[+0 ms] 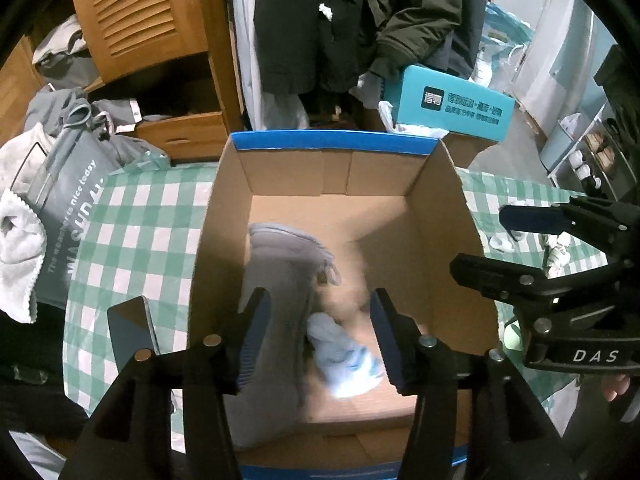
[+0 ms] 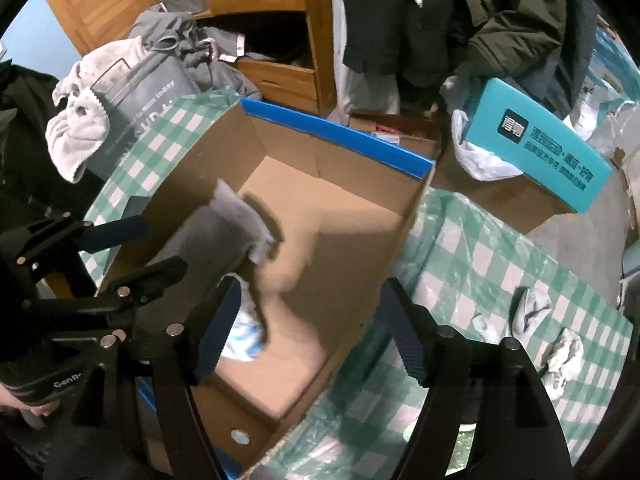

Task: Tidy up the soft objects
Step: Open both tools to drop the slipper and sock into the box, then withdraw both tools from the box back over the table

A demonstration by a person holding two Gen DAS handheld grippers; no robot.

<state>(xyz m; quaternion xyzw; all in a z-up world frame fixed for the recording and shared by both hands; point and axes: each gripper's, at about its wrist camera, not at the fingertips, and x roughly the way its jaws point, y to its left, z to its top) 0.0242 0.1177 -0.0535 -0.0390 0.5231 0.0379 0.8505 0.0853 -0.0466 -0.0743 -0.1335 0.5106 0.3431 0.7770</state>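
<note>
An open cardboard box (image 1: 440, 216) with a blue rim stands on the green checked tablecloth (image 1: 136, 232). Inside lie a grey garment (image 1: 280, 264) and a light blue and white soft item (image 1: 344, 356). My left gripper (image 1: 318, 336) is open and empty above the box, over these items. My right gripper (image 2: 310, 332) is open and empty over the box's (image 2: 352, 216) right wall; it also shows in the left wrist view (image 1: 476, 238). The grey garment (image 2: 224, 232) and blue item (image 2: 244, 332) show there too. Several rolled pale socks (image 2: 532, 312) lie on the cloth to the right.
A grey laundry bag (image 1: 68, 216) with a white towel (image 1: 16, 252) stands left of the box. A teal box (image 1: 452, 108) sits behind on another carton. Dark coats (image 1: 320, 24) hang at the back beside a wooden cabinet (image 1: 152, 20).
</note>
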